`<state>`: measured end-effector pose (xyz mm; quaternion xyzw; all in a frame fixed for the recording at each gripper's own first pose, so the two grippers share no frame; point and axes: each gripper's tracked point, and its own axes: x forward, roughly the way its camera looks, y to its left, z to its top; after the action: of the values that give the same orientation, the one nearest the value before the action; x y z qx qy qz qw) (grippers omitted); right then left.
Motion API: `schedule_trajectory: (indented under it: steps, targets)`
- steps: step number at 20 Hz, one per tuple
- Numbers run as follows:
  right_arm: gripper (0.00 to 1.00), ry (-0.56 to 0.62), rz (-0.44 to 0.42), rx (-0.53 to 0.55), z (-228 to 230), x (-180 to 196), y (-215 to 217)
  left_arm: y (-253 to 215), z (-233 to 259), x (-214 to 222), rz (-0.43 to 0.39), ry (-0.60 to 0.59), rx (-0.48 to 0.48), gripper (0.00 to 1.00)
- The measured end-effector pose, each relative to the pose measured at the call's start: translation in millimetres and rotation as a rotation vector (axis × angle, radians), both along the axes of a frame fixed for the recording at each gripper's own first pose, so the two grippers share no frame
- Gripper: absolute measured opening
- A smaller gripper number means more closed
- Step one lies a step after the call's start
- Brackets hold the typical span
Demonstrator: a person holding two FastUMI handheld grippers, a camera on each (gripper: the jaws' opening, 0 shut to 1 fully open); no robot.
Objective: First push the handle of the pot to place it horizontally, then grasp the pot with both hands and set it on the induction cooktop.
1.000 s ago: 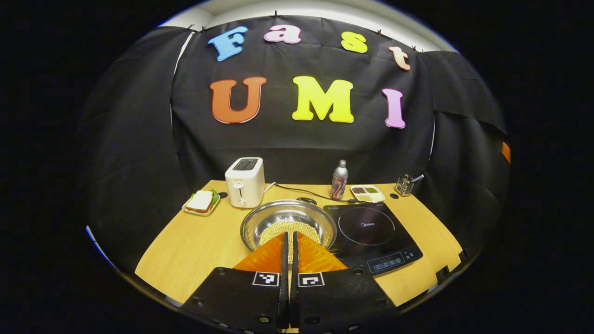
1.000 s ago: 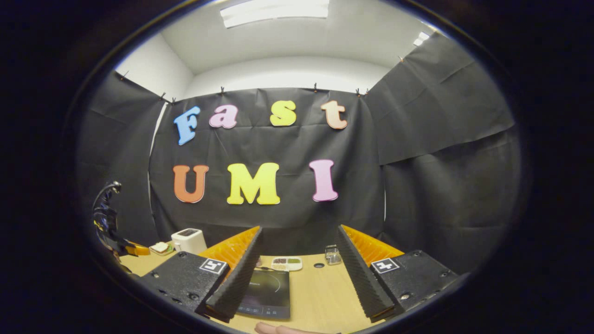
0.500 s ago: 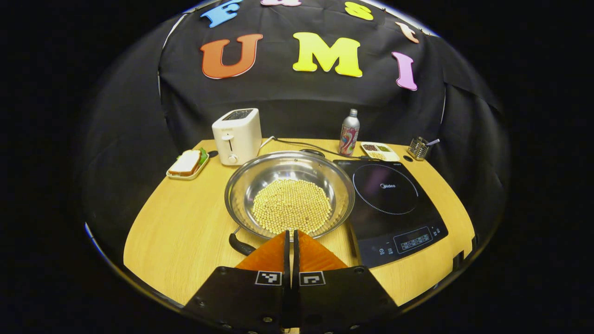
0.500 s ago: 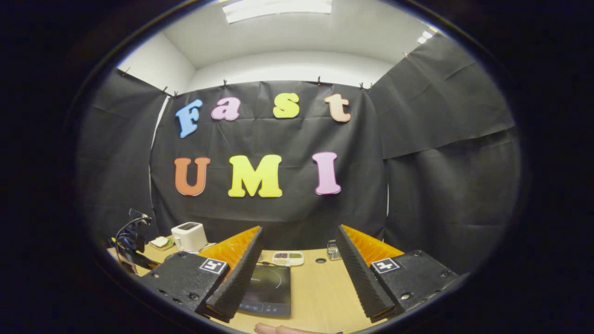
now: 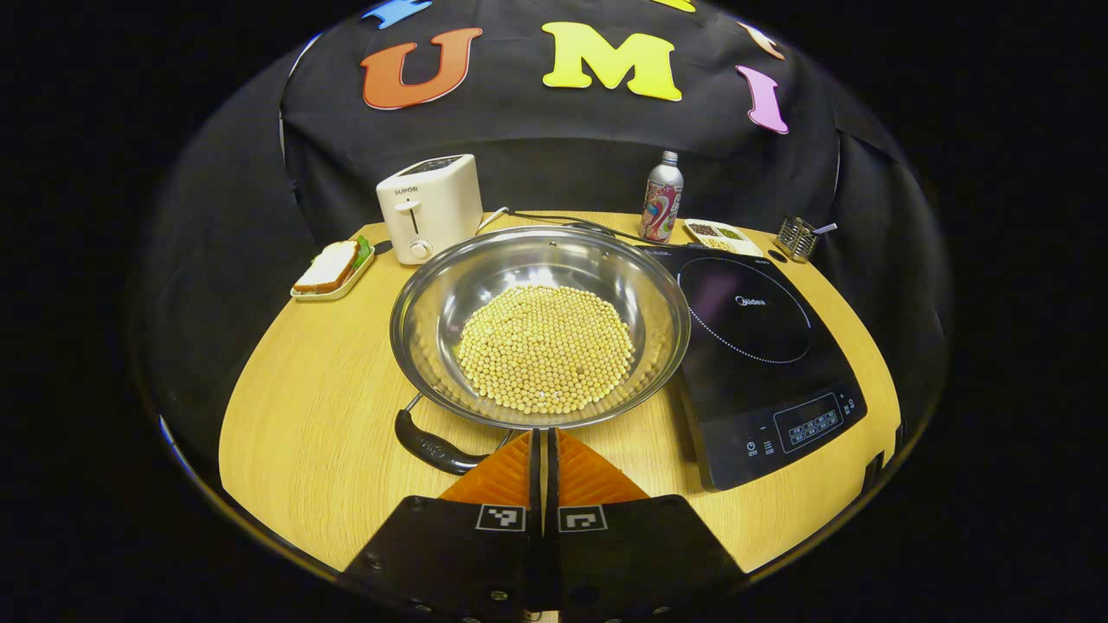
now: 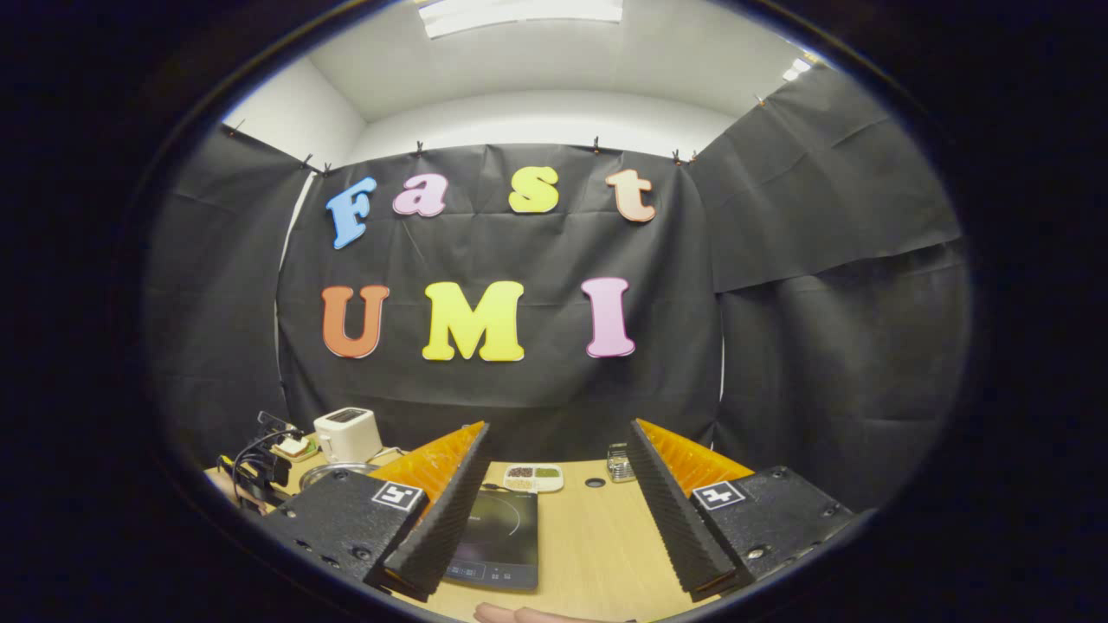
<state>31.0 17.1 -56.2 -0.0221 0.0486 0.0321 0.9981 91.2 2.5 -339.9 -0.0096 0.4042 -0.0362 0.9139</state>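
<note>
Resting on the pale wooden counter, just left of the flat black induction cooktop, a wide shallow stainless-steel pot holding a bed of small yellow beads. Rim of that pot touching or nearly touching the cooktop's left edge; cannot tell which. Curving out from the pot's near-left side, a black handle, angled toward the lower left and ending just beside the tip of the left claw. Left claw pressed together, pinching nothing, poised just in front of the pot's near rim. Standing behind the pot, a cream-white boxy toaster; left of that, a sandwich on a small pale tray. Ranged along the back edge of the counter: a slim patterned metal bottle, a small white divided dish of dark and green bits, and a wire utensil holder. Trailing from the toaster toward the bottle, a dark cable. In the right gripper view, right claw spread wide and empty, held above the counter's near edge, with the cooktop's front corner seen between its two sides. At the left of that view, the toaster, a sliver of the pot's rim, and the other gripper's dark body with wires.
</note>
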Motion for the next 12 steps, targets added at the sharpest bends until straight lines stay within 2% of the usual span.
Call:
schedule_trajectory:
  steps: [6,9,12]
  targets:
    - [0.96,0.011,0.002,0.004,-4,2,2,14,-1,-2,0.023,0.012,-0.004,0.00]
    - [0.96,0.008,0.003,0.006,-5,3,3,15,-4,-8,0.025,0.035,-0.052,0.00]
    - [0.96,0.010,0.005,0.005,-8,4,6,28,-9,-2,0.055,0.027,-0.032,0.00]
